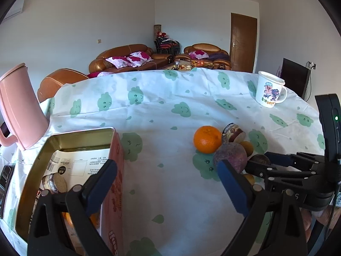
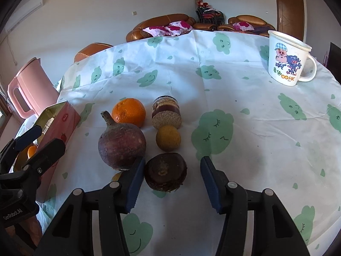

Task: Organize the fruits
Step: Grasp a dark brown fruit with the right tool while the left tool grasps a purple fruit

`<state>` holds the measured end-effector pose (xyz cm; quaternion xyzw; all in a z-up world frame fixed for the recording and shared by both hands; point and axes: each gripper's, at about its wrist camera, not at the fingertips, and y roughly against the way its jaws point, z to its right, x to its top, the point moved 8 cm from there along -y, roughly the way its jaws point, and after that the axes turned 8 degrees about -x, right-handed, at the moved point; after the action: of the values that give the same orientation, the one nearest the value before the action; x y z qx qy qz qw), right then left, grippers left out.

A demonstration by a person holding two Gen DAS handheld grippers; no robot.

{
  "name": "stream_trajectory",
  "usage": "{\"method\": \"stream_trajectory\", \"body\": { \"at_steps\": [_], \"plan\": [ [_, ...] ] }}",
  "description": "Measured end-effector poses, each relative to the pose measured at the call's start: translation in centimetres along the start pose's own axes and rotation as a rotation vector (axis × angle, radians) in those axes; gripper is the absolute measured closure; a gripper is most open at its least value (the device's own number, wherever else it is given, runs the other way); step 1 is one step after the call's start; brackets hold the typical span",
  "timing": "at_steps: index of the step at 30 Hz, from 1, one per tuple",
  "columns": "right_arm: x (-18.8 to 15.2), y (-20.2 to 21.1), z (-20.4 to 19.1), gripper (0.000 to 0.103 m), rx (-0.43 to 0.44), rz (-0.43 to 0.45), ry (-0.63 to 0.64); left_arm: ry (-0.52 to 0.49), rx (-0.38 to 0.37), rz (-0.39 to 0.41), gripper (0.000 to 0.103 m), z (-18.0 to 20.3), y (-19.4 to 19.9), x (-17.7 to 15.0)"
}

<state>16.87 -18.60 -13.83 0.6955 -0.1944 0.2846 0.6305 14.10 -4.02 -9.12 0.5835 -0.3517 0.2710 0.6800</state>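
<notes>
- Reaching for the next fruit: the right gripper (image 2: 170, 183) stands with its jaws apart around the dark round fruit (image 2: 165, 171), left pad close beside it, right pad well clear.
- That fruit lies just beside the purple fruit (image 2: 122, 146), nearer the camera than the orange (image 2: 129, 112).
- Left gripper (image 1: 168, 187) is wide apart and empty, beside the tin (image 1: 64, 147).
- Next, likely: close squarely, lift, carry to the tin.

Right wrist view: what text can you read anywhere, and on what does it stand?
"GenRobot.AI": on the left gripper body, lower left corner.
"HK", after green characters I cannot read: on the white cartoon mug.
Small white oval logo on the pink tin box: too small to read.
Printed sheet inside the tin: blurred, unreadable.
Nothing else legible.
</notes>
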Motion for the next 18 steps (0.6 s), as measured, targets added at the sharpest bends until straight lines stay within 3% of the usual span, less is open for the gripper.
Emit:
{"method": "stream_trajectory", "body": {
  "at_steps": [2, 6, 14, 18],
  "plan": [
    [0.0, 0.2, -0.2, 0.064, 0.005, 0.007, 0.007, -0.003, -0.006, -0.002, 0.006, 0.2, -0.1, 0.0],
    [0.3, 1.0, 0.7, 0.064, -0.002, 0.049, -0.031, -0.022, -0.026, 0.003, 0.006, 1.1, -0.2, 0.0],
    [1.0, 3.5, 4.8, 0.064, -0.072, 0.161, -0.21, -0.043, -0.152, -0.025, 0.008, 4.8, -2.3, 0.6],
    [1.0, 3.8, 5.3, 0.064, -0.067, 0.176, -0.24, -0.027, -0.212, -0.093, 0.023, 5.9, -4.2, 0.3]
  ]
}}
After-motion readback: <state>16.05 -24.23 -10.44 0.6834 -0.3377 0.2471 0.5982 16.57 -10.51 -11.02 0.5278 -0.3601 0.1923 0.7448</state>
